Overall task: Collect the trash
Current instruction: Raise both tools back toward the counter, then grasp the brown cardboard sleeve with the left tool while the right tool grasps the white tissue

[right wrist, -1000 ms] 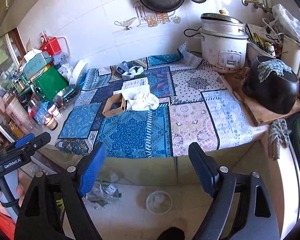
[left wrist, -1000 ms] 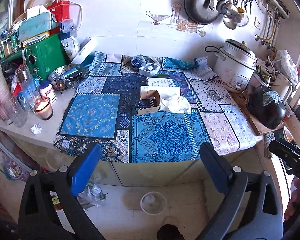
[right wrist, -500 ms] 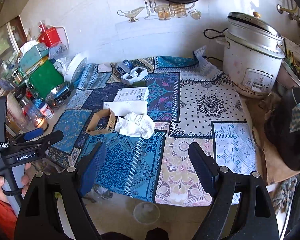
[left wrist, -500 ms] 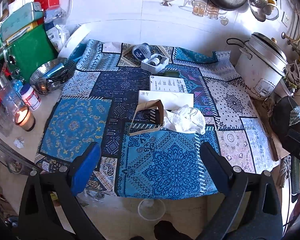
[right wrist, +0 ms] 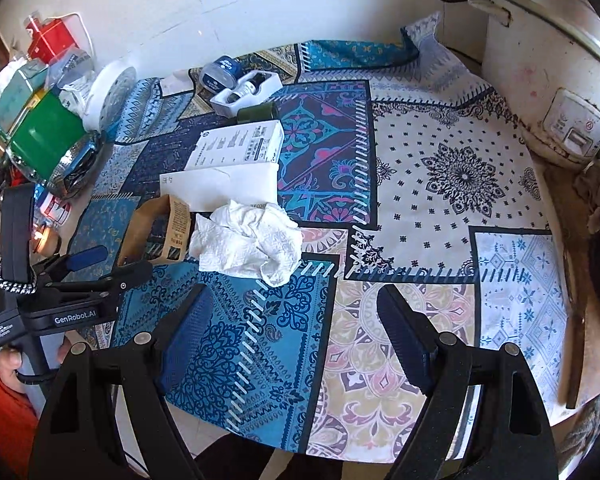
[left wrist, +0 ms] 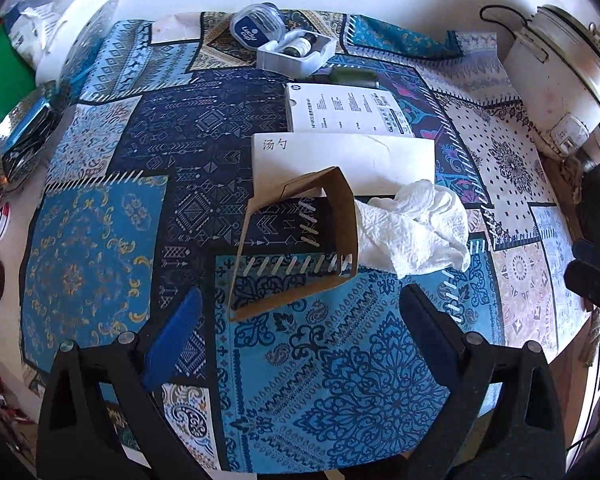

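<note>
Lying crumpled beside brown cardboard sleeve: white tissue; both tools spread, empty.

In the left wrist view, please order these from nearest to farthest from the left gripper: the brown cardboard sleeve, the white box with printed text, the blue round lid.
From the left gripper:
1. Brown cardboard sleeve, just ahead of the fingertips.
2. White box with printed text, further back at the centre.
3. Blue round lid, near the wall.

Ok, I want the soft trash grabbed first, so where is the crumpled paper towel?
The paper towel lies mid-counter on the patterned cloth, against the right side of the brown cardboard sleeve, just beyond both open grippers.
</note>
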